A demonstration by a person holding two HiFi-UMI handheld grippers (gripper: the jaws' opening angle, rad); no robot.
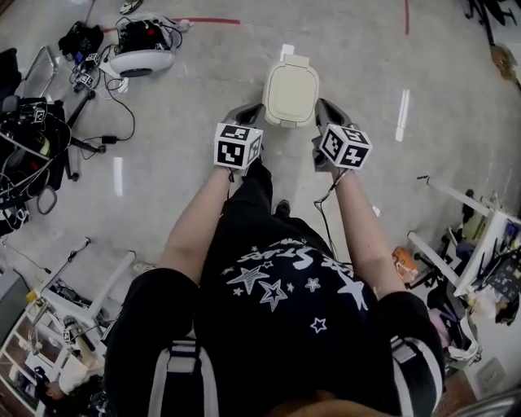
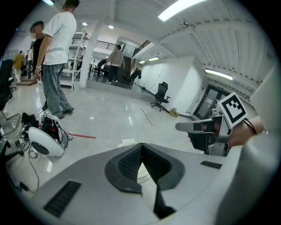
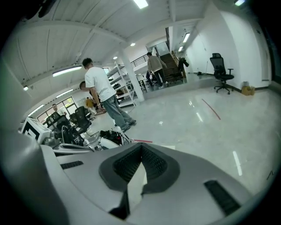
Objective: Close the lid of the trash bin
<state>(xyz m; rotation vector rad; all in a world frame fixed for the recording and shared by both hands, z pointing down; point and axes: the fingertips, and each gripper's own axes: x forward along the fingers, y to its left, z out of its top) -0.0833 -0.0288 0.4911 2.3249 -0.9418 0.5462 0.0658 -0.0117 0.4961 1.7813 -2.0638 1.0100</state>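
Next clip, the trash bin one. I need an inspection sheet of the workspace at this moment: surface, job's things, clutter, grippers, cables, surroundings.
Surface: grey polished floor, with a red tape line at the far side.
Job's things: trash bin lid, cream, looks to lie flat and closed from above.
Clutter: white round device and black gear on the left; white frame on the right.
Grippers: left gripper shut, nothing between its jaws; right gripper the same. One is on each side of the bin; contact cannot be told.
Cables: black cables on the floor by the white round device.
Surroundings: open hall, standing person, office chair.
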